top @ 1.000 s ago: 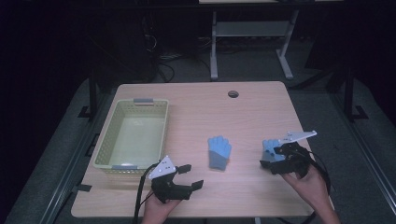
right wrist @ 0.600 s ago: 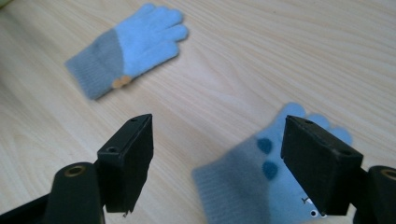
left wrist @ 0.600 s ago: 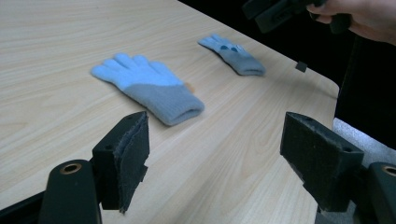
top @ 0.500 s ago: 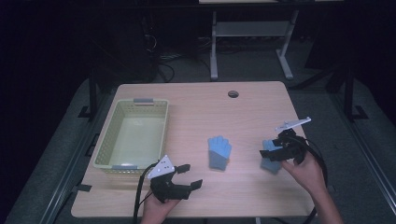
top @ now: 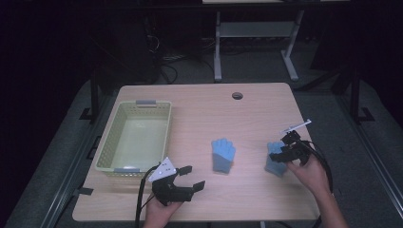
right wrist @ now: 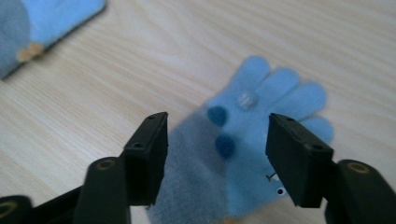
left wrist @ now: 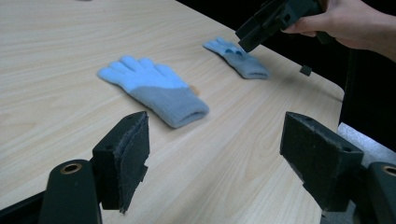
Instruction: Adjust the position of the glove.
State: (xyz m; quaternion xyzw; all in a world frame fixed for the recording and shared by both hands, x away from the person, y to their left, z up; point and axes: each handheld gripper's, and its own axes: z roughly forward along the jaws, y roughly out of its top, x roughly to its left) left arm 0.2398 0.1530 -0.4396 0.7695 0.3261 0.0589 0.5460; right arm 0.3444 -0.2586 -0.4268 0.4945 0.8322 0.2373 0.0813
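Left tongs (top: 190, 179), at the near bench (top: 199, 107) edge, held spread and empty above the wood-grain top. Right tongs (top: 280, 153), spread, poised over the right glove (top: 274, 160), one jaw to each side of it; contact cannot be judged. Both gloves are knitted: light blue fingers, grey-blue cuff; the right one bears dark blue dots on the palm. Middle glove (top: 223, 155) lies flat near the bench centre, fingers pointing away, apart from the right one. Basket (top: 106, 153), pale yellow-green perforated plastic, rectangular, stands at the left. Round hole (top: 237, 95) near the far edge.
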